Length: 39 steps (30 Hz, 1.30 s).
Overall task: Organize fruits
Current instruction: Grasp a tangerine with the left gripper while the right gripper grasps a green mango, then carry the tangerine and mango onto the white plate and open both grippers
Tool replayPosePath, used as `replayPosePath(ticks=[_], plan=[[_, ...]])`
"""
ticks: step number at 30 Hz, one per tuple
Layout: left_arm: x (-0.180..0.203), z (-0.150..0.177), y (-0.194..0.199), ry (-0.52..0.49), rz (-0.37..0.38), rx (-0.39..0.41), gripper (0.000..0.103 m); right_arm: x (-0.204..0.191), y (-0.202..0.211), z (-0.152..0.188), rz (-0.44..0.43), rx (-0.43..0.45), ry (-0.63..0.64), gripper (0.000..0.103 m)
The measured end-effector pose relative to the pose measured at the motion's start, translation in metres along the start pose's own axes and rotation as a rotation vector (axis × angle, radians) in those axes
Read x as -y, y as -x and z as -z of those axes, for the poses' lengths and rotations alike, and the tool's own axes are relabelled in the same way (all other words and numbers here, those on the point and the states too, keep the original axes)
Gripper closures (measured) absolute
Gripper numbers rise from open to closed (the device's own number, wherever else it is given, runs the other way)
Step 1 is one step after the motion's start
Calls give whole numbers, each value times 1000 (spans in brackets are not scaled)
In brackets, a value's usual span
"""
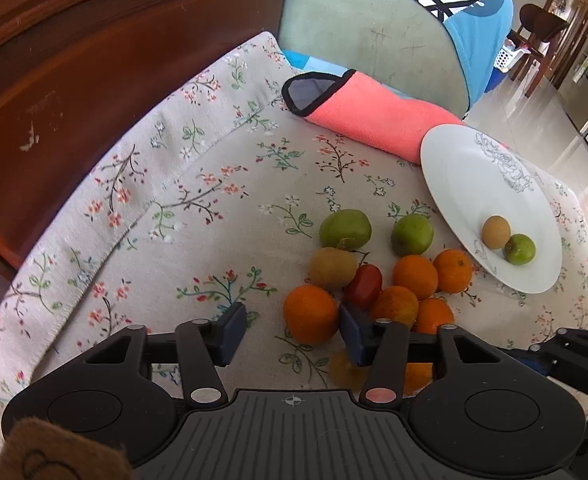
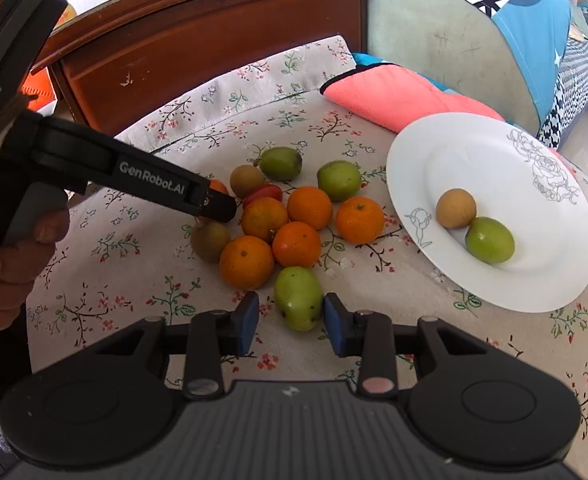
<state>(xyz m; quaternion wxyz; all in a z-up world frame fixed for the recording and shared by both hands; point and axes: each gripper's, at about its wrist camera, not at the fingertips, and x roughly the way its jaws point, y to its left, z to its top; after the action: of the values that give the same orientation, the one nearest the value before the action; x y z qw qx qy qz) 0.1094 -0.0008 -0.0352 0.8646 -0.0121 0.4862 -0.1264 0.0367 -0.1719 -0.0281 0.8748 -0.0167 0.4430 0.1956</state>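
Note:
A pile of fruit lies on the floral cloth: several oranges [image 2: 296, 244], green fruits [image 2: 338, 180], brown kiwis [image 2: 246, 180] and a red tomato [image 2: 262, 193]. A white plate [image 2: 533, 280] at the right holds one brown fruit [image 2: 455, 208] and one green fruit [image 2: 489, 239]. My left gripper [image 1: 292, 330] is open, with an orange [image 1: 311, 313] between its pads, against the right pad. My right gripper [image 2: 291, 322] is open around a green fruit [image 2: 297, 298] at the pile's near edge. The left gripper also shows in the right wrist view [image 2: 218, 206], over the pile's left side.
A rolled pink cloth [image 2: 397, 98] lies behind the plate. A dark wooden board [image 2: 198, 40] stands at the back left, a green and blue cushion [image 2: 453, 32] at the back right. The plate also shows in the left wrist view [image 1: 465, 184].

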Motion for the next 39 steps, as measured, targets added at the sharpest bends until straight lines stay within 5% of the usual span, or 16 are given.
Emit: replayPosePath(ticks=[8,12,39], plan=[[4,3,-1,-49,-25,18,59,2,-3,0,-8,3,-23,66],[3,3,1,-60,-40,26,74,3,-2,0,-6,7,-25,73],[18,-3,32,-129,-13,141,75,13,20,-11,-7,89,-58,76]])
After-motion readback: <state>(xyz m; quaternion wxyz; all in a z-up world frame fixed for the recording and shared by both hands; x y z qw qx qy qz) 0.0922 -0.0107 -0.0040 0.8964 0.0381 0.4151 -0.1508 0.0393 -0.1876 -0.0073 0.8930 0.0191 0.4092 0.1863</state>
